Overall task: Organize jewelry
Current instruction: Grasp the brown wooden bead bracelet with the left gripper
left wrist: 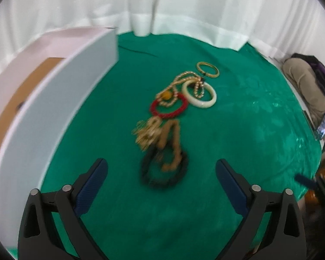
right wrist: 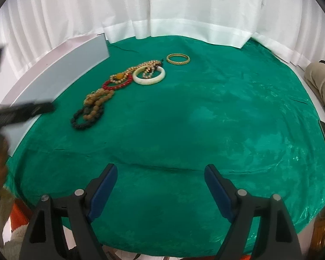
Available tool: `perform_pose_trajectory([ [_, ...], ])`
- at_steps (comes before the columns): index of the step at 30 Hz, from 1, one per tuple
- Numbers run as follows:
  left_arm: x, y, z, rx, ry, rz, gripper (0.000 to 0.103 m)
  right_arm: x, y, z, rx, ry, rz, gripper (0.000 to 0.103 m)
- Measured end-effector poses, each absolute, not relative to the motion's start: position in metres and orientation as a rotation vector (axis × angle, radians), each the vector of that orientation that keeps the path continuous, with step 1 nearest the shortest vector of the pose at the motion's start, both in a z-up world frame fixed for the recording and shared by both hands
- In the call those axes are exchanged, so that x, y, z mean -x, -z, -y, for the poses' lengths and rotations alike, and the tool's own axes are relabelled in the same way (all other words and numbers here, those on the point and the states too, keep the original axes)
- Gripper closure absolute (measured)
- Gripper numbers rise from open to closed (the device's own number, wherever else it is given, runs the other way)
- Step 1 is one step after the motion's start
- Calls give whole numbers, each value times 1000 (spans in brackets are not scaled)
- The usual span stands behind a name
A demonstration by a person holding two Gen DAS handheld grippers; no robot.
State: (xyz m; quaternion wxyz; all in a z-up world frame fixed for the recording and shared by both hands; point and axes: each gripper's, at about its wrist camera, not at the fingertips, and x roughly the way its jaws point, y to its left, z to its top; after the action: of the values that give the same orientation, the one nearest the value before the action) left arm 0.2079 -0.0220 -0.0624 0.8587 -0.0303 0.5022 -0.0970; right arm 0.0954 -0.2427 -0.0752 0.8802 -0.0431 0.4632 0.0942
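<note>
a tangle of jewelry lies in a line on the green velvet cloth (right wrist: 205,119). the black bead bracelet (left wrist: 164,171) sits ahead of the left gripper (left wrist: 161,169), roughly centred between its two fingers but apart from them, blurred. brown wooden beads (left wrist: 173,143) drape over it; beyond lie a red bracelet (left wrist: 168,108), a white bangle (left wrist: 200,94) and a gold bangle (left wrist: 208,69). the left jaws stand wide, released, gripping nothing. the right gripper (right wrist: 160,176) also gapes wide over bare cloth, well apart from the pile. a white box (left wrist: 54,99) stands left.
</note>
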Motion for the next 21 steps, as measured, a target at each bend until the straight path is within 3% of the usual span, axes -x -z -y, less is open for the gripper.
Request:
perform_pose_trajectory([
  [2,-229,76,32,53,200,-1103,25,-92,74,243,88,-201,-962,19],
  [5,-252,99,46,-1,168,-1164,29,-88,76,244,87,-207,-964,19],
  [9,-258,112,52,-51,119,-1180,83,-85,81,246,80,-215,-978,19],
  [10,-257,108,48,-18,140,-1181,84,-84,82,247,79,-215,-980,19],
  [11,-254,103,44,29,169,-1178,93,-84,83,247,78,-215,-981,19],
  [21,-210,27,-16,200,252,-1048,94,-83,80,249,51,-215,-972,19],
])
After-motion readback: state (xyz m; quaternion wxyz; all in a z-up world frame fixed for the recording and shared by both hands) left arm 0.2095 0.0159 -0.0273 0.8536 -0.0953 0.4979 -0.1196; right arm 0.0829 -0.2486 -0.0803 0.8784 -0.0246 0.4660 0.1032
